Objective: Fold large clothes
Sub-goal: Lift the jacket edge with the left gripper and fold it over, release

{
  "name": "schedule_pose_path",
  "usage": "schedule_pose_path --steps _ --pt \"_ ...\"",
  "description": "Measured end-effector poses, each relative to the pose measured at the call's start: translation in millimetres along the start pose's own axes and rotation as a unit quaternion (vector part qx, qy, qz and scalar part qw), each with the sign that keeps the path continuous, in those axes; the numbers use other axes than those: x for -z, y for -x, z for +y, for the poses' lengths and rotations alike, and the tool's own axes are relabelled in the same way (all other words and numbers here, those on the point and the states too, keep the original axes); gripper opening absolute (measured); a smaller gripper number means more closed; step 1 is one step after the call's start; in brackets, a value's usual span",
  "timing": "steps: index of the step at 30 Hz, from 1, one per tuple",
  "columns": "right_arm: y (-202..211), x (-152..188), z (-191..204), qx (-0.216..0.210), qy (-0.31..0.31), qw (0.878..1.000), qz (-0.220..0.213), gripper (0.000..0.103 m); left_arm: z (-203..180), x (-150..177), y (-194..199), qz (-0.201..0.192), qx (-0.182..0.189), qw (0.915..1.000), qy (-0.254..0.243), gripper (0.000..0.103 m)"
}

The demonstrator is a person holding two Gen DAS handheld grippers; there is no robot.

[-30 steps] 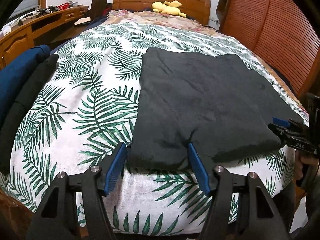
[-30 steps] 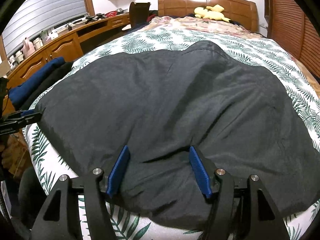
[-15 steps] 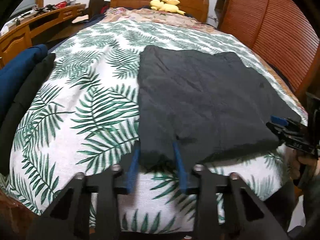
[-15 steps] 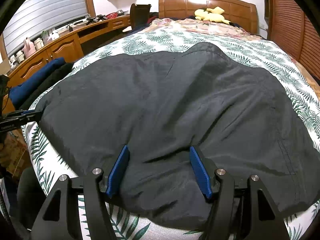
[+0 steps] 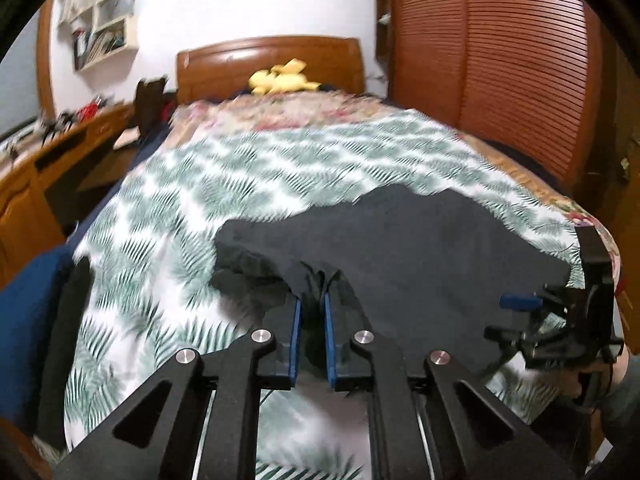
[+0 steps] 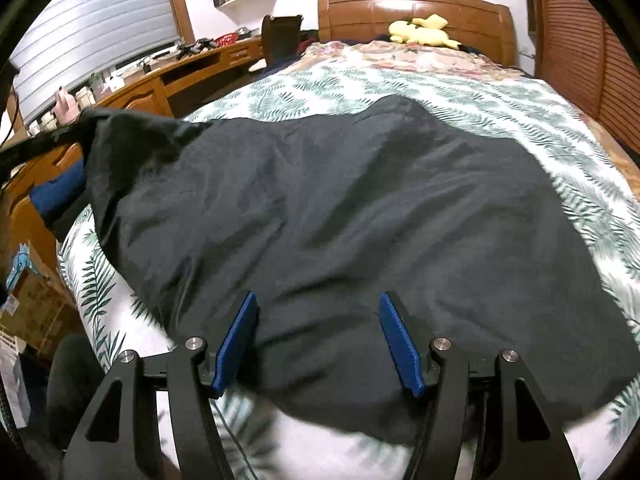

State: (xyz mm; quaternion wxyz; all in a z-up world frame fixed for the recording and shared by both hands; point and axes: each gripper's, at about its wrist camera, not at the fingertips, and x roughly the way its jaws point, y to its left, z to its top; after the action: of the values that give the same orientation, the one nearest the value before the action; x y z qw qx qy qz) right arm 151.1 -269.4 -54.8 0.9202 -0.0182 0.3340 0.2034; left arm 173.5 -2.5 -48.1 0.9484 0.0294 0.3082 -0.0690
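Observation:
A large dark grey garment [image 5: 420,248] lies spread over the near end of the bed. My left gripper [image 5: 311,300] has its jaws closing, and the blue pads pinch a bunched corner of the cloth, held lifted off the cover. In the right wrist view that raised corner [image 6: 104,132] hangs at the far left, with the garment [image 6: 340,208] sloping down from it. My right gripper [image 6: 316,308] stands open over the garment's near edge. The cloth lies between its fingers, and the pads are apart from it.
The bed has a leaf-print cover [image 5: 168,240], a wooden headboard and a yellow plush toy [image 5: 280,78]. Folded navy clothes [image 5: 24,312] lie at its left edge. A wooden desk [image 6: 160,84] runs along the left, a louvred wardrobe [image 5: 500,60] along the right.
The left gripper's jaws came together on the garment's near left corner and rose with it, pulling the cloth up. The right gripper stayed open and barely moved.

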Motion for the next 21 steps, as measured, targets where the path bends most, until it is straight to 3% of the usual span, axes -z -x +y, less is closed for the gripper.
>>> schedule_pose_path --steps 7,12,18,21 --pt "45.3 18.2 -48.1 0.048 -0.033 0.998 -0.021 0.065 -70.0 -55.6 -11.2 -0.033 0.059 0.9965 -0.050 0.009" --pt "76.4 35.8 -79.3 0.083 -0.063 0.994 -0.034 0.065 -140.6 -78.4 -35.5 -0.028 0.115 0.9890 -0.088 0.009" --pt "100.9 58.9 -95.8 0.112 -0.096 0.988 -0.033 0.065 -219.7 -72.5 -68.0 0.011 0.179 0.9757 -0.125 0.009" --pt "110.1 68.5 -92.7 0.120 -0.102 0.987 -0.028 0.065 -237.0 -59.9 -72.6 0.023 0.186 0.9727 -0.137 0.009"
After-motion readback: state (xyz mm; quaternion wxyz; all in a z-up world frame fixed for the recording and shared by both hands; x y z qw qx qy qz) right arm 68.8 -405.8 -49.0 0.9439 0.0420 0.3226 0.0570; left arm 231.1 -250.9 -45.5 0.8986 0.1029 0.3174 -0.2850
